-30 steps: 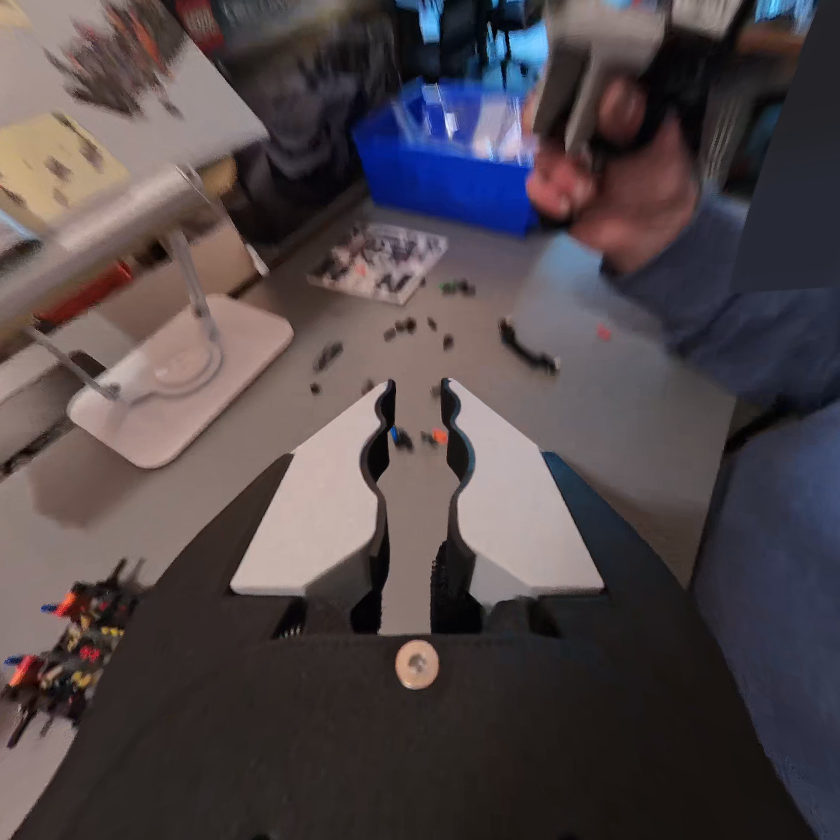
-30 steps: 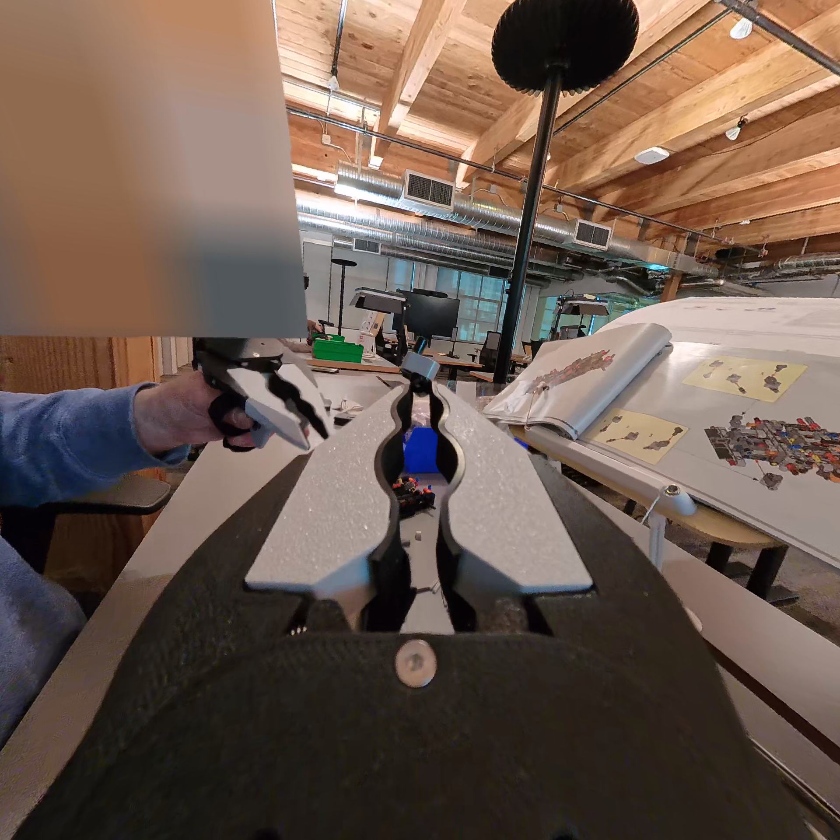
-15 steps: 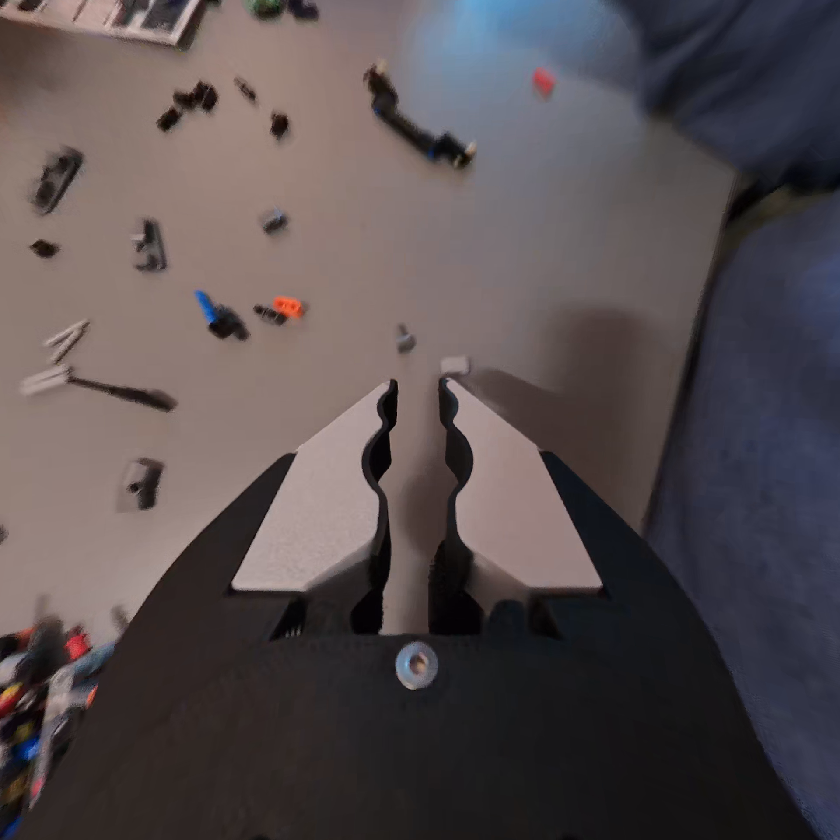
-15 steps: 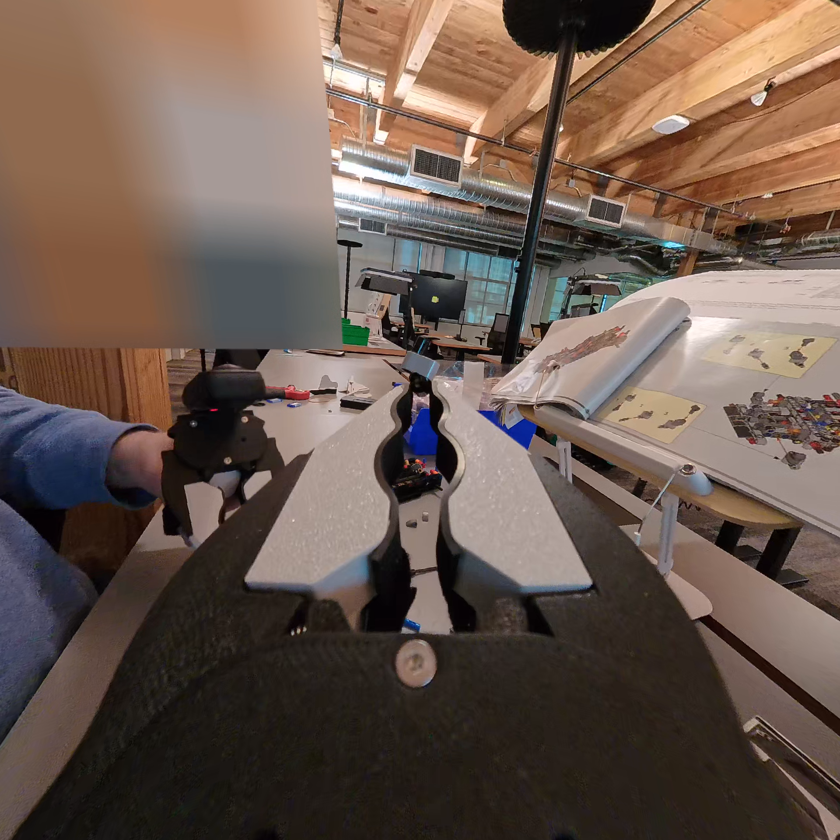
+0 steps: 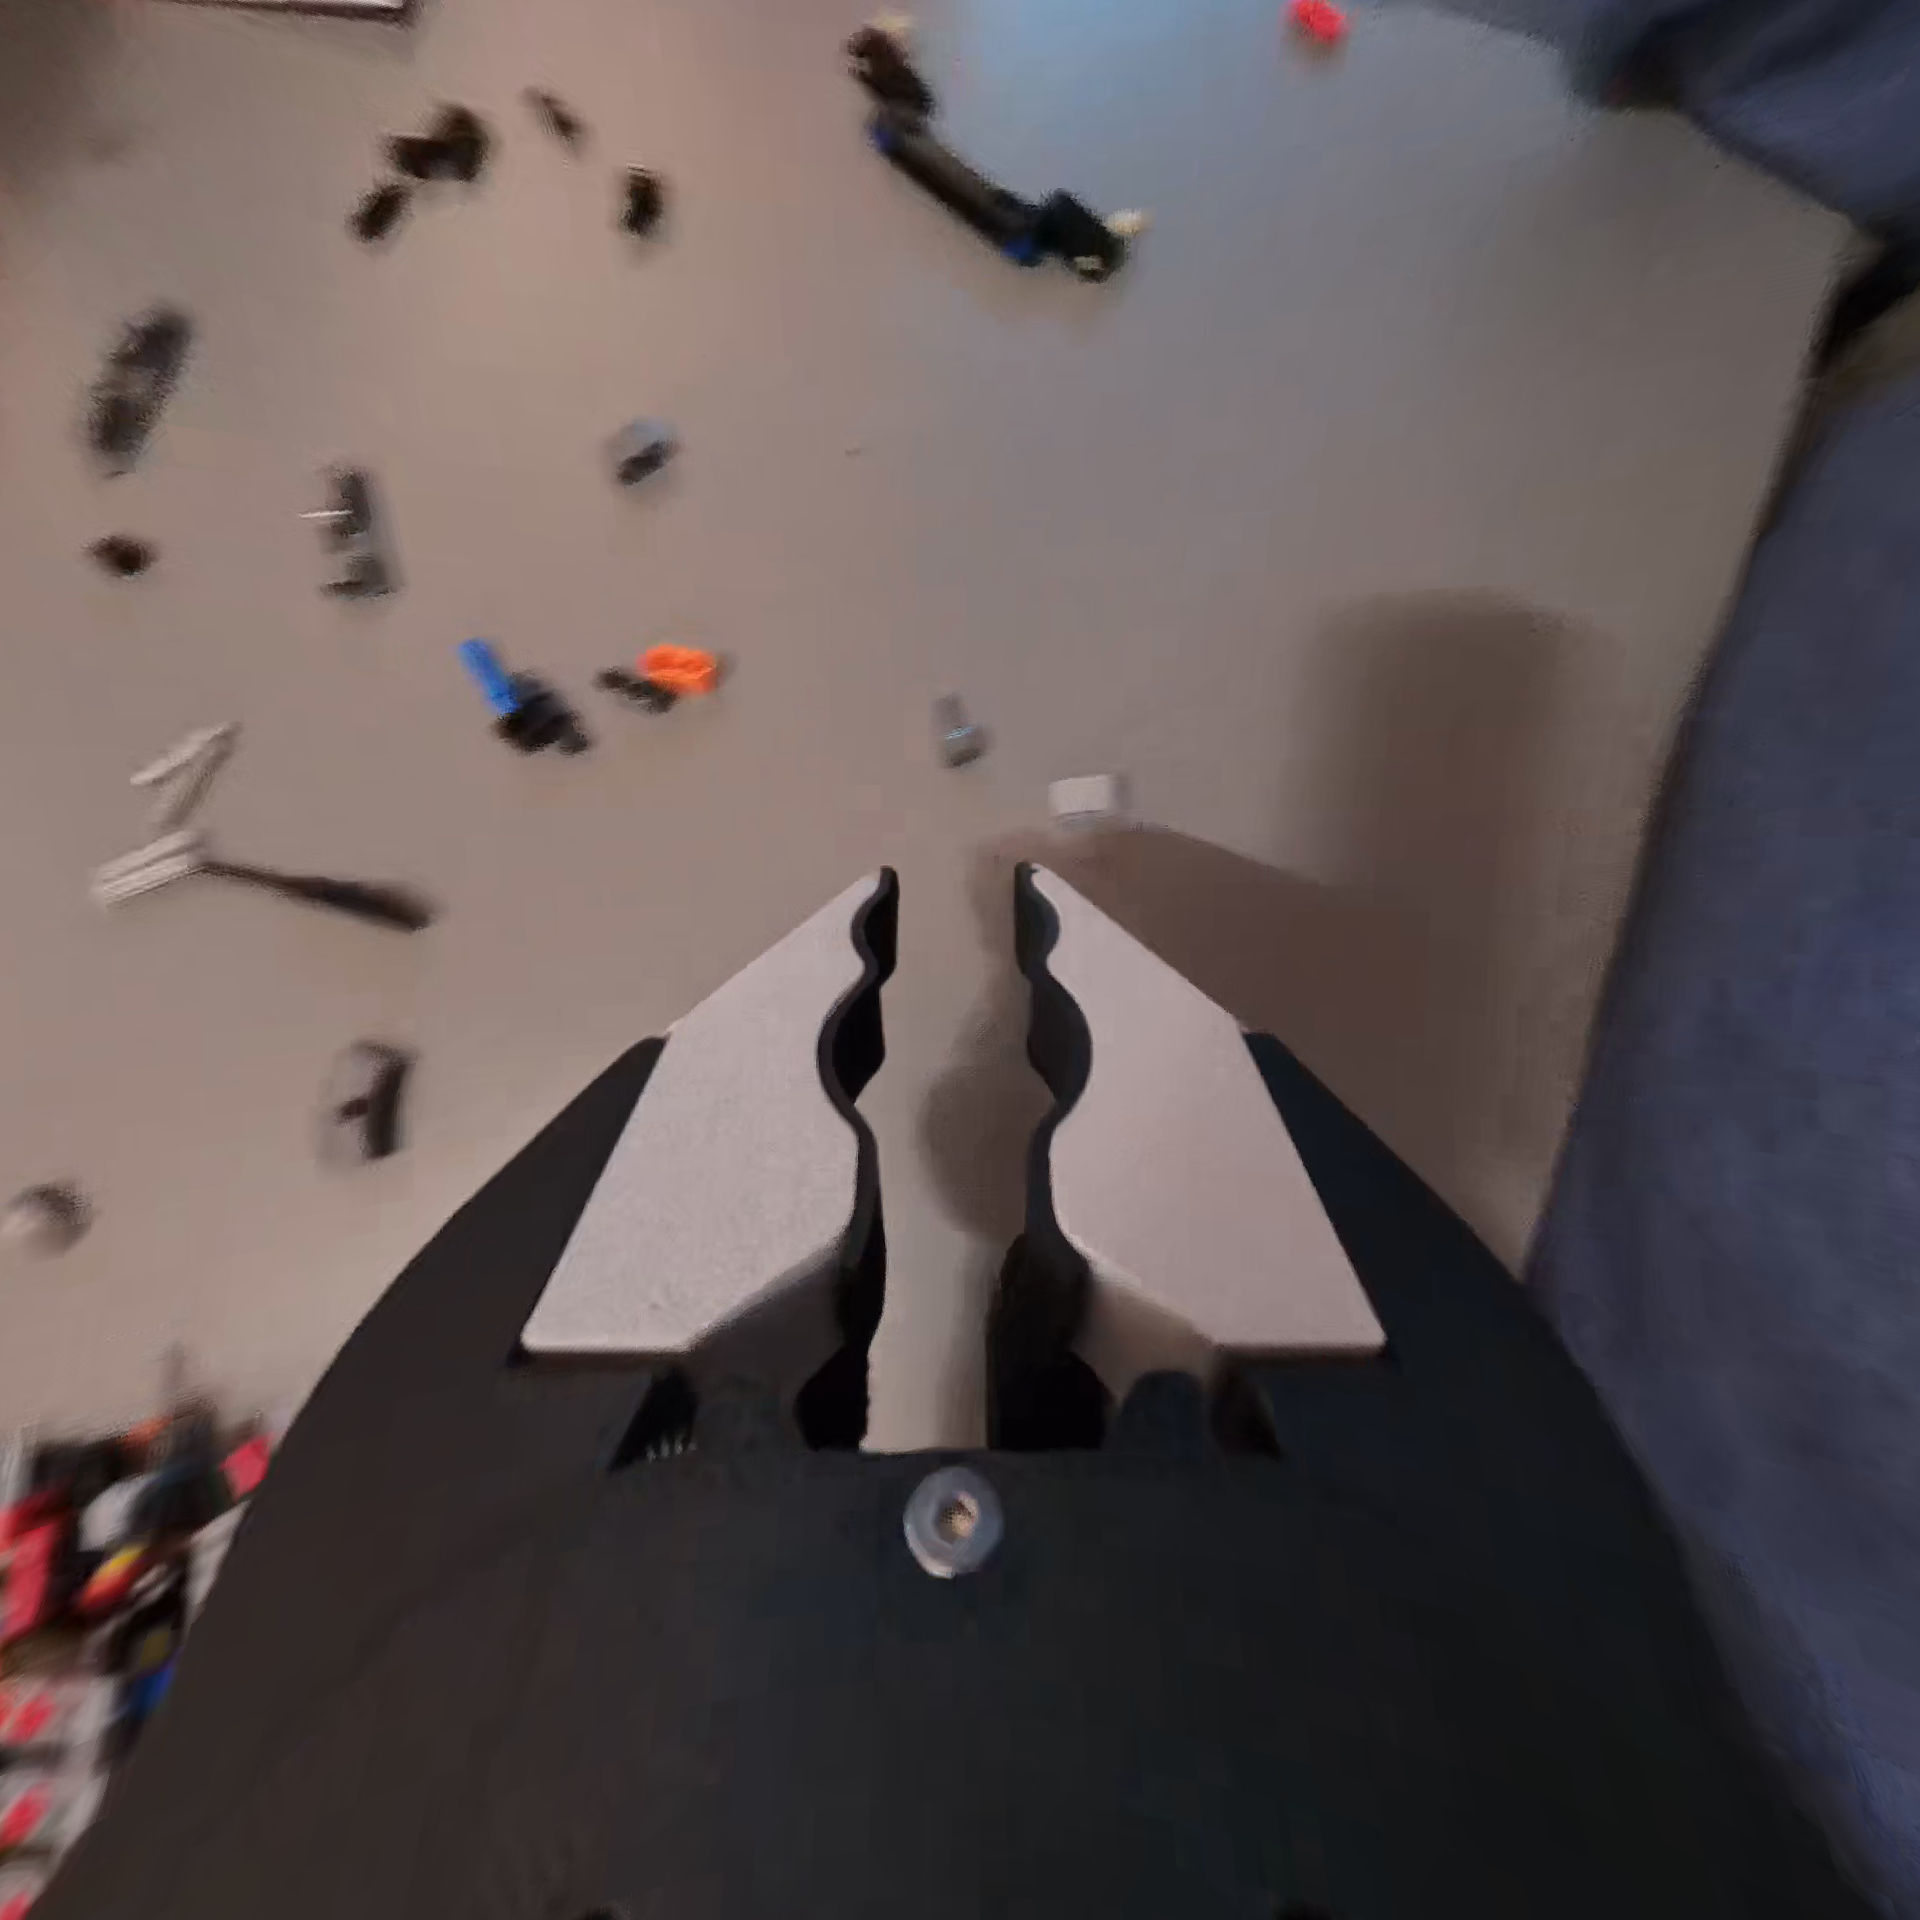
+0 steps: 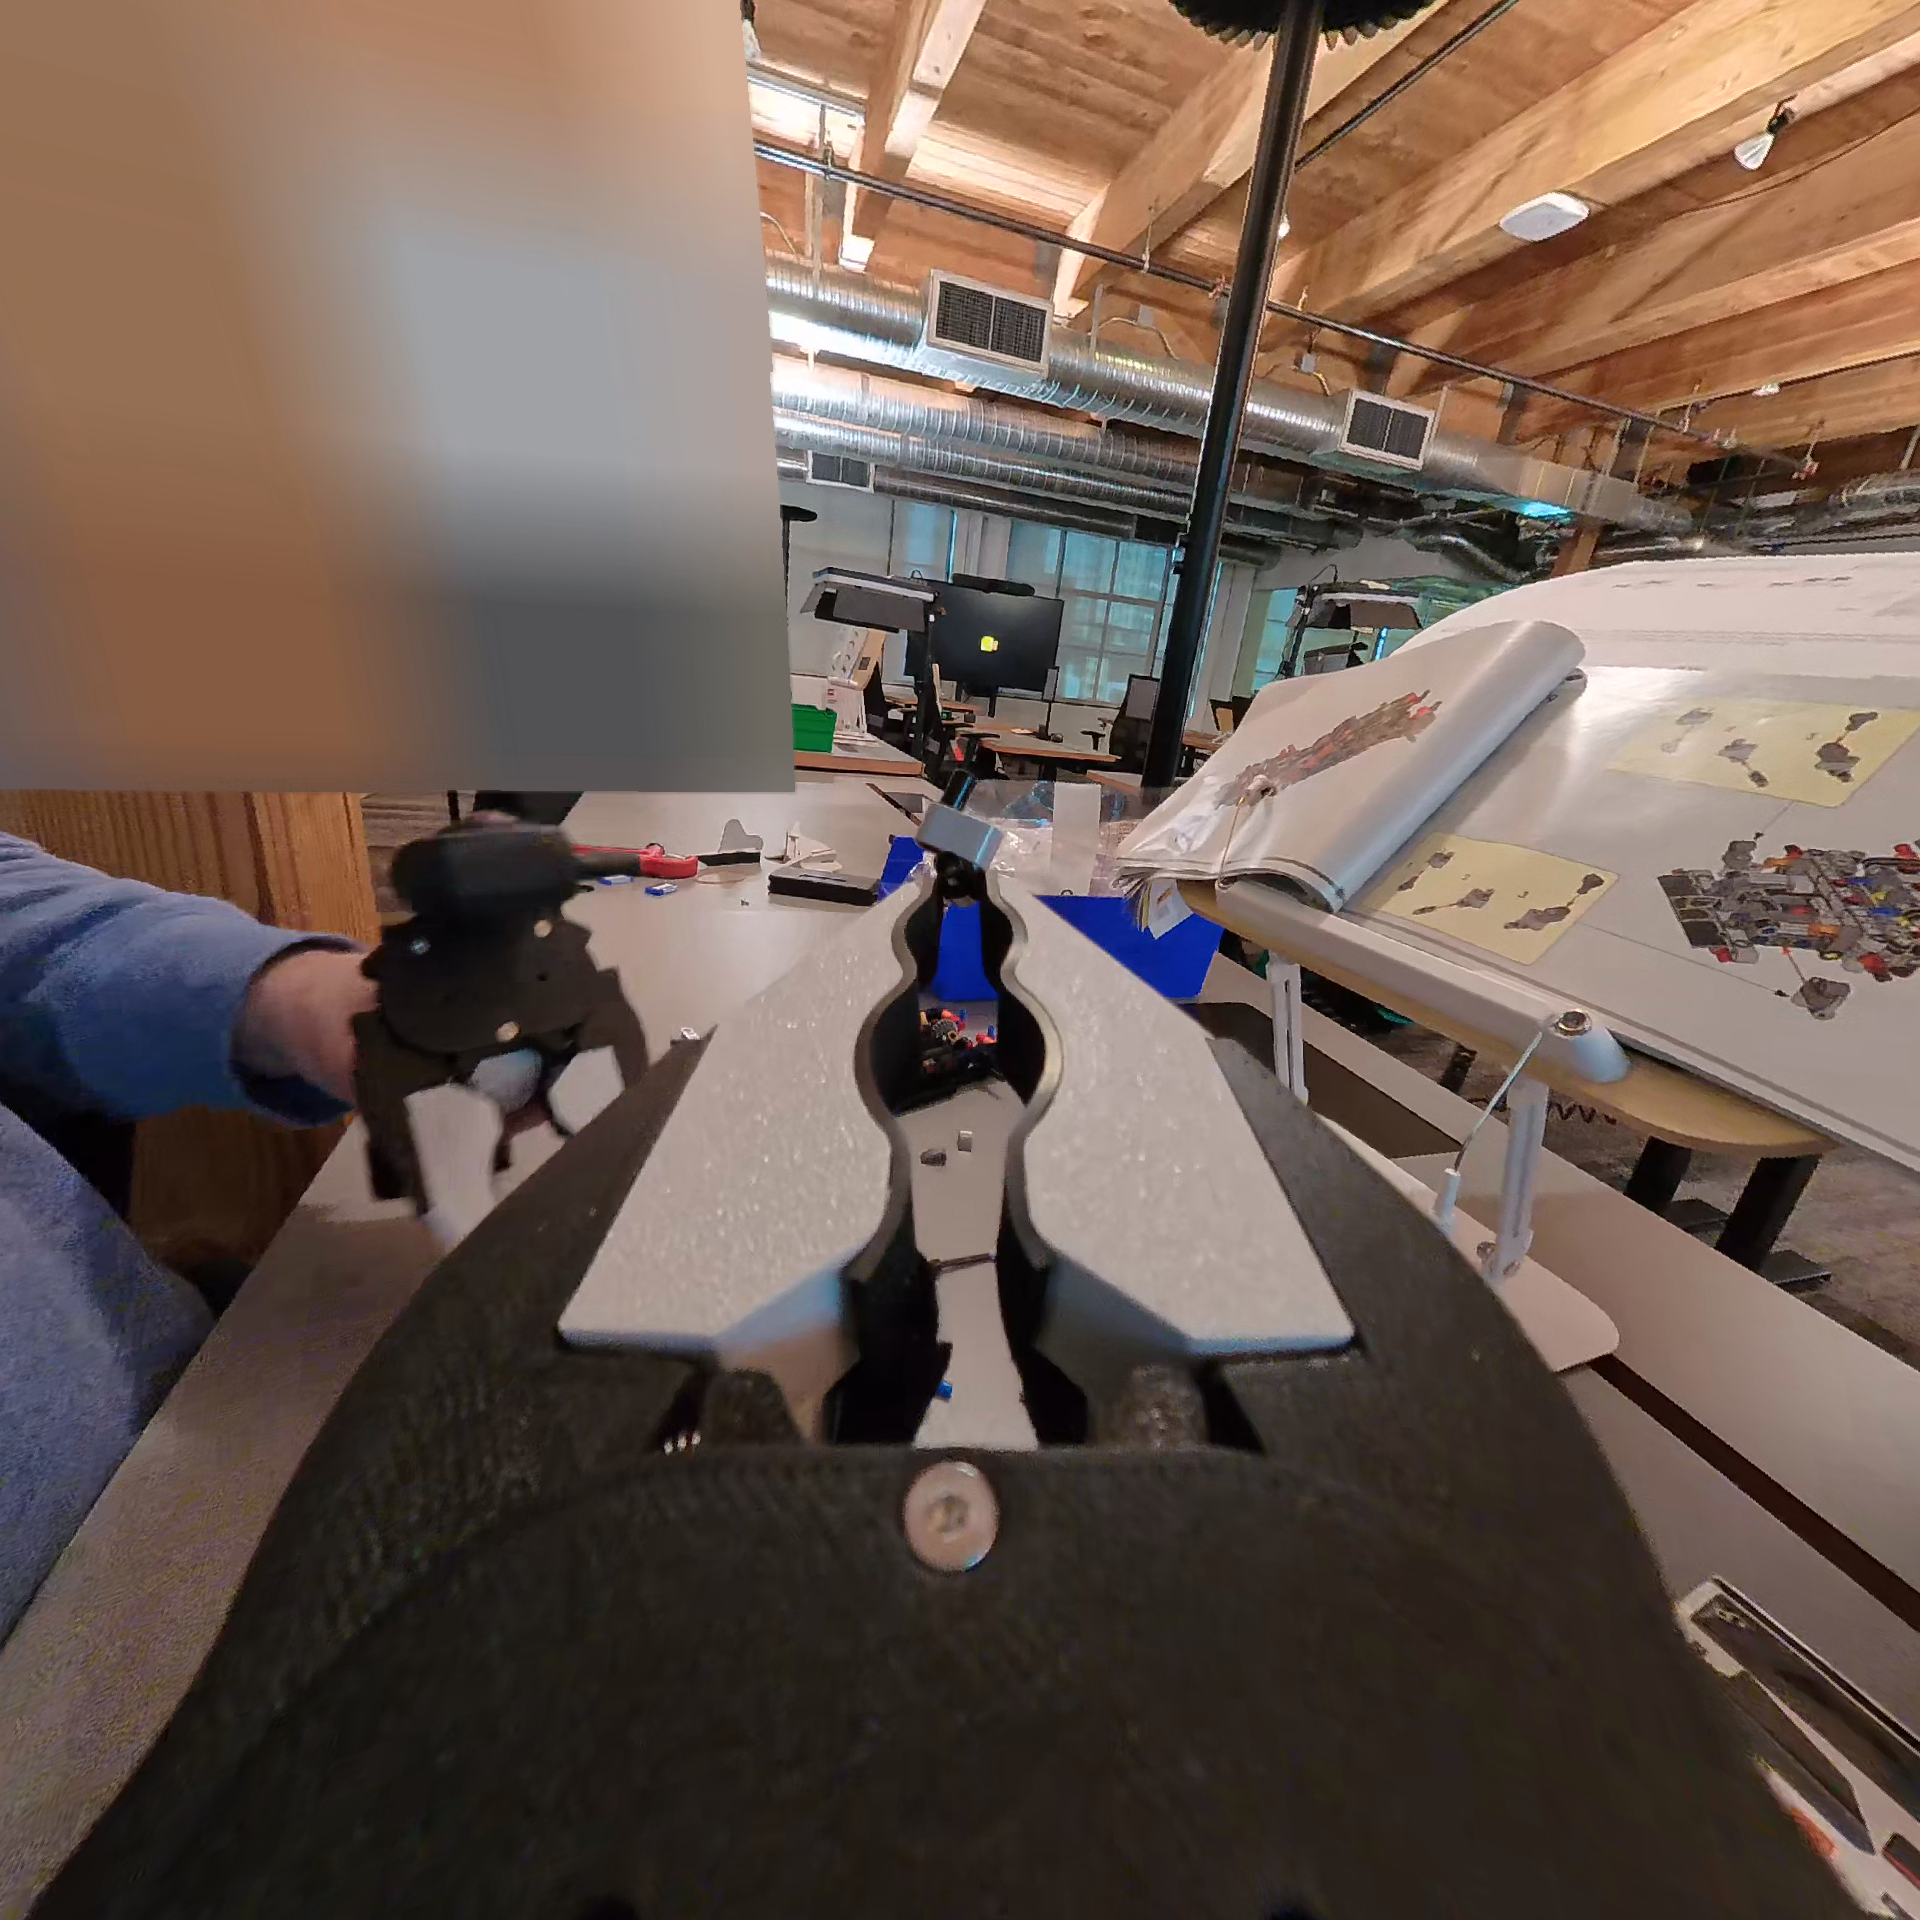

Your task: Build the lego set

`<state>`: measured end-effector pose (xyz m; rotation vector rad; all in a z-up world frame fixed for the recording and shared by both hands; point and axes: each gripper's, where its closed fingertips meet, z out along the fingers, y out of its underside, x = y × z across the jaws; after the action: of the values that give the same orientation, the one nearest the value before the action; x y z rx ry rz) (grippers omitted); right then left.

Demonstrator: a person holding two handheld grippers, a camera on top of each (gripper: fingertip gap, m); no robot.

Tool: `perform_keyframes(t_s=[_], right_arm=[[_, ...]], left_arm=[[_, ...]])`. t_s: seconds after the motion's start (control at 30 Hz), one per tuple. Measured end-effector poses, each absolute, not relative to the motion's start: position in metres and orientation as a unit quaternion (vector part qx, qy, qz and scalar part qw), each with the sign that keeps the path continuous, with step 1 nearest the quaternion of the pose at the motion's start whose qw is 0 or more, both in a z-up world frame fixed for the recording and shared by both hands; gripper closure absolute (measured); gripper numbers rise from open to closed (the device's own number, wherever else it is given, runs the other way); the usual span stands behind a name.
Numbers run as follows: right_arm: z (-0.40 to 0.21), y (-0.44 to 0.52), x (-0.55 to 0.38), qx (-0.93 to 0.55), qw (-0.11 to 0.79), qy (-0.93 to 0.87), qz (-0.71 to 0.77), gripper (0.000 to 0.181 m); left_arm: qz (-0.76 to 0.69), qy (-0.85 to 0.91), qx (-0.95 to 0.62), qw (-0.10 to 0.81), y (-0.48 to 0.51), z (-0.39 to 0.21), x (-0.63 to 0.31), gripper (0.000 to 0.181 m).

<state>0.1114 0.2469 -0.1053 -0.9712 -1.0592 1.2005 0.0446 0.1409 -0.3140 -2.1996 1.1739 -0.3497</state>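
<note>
My left gripper [image 5: 954,883] points down at the grey table [image 5: 1195,499]. Its jaws stand a little apart with nothing between them. A small grey piece [image 5: 961,732] and a white piece [image 5: 1086,798] lie just beyond its tips. Blurred loose Lego pieces lie to the left, among them a blue-and-black one [image 5: 514,698] and an orange one [image 5: 681,667]. My right gripper [image 6: 958,894] is held level above the table, shut on a small grey-and-black Lego piece [image 6: 958,831]. The colourful partial build [image 6: 951,1044] shows between its fingers, and at the lower left in the left wrist view [image 5: 94,1558].
The open instruction book [image 6: 1558,831] lies on a tilted stand with a white base [image 6: 1538,1320] at the right. A blue bin [image 6: 1132,940] stands behind the build. The left gripper [image 6: 488,1039] shows over the table's left edge, held by a hand in a blue sleeve [image 6: 114,987]. A black pole [image 6: 1226,416] rises behind.
My left gripper tipped from looking across the table to looking down at it and came lower, near the table's edge. My right gripper kept its piece and shifted only slightly.
</note>
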Motion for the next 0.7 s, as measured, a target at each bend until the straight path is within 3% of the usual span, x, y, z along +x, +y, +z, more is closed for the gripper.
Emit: perform_keyframes(t_s=[0.03, 0.17, 0.5, 0.7], right_arm=[[-0.106, 0.247, 0.111, -0.419, 0.593, -0.456, 0.516, 0.178], [-0.106, 0.248, 0.111, -0.419, 0.592, -0.455, 0.516, 0.178], [-0.107, 0.248, 0.111, -0.419, 0.594, -0.457, 0.513, 0.178], [-0.107, 0.249, 0.112, -0.420, 0.594, -0.458, 0.511, 0.178]], left_arm=[[-0.133, 0.449, -0.832, 0.296, 0.134, -0.321, 0.053, 0.157], [-0.157, 0.407, -0.837, 0.330, 0.131, -0.330, 0.075, 0.139], [-0.131, 0.411, -0.849, 0.304, 0.128, -0.346, 0.075, 0.168], [-0.125, 0.425, -0.843, 0.305, 0.128, -0.346, 0.071, 0.168]])
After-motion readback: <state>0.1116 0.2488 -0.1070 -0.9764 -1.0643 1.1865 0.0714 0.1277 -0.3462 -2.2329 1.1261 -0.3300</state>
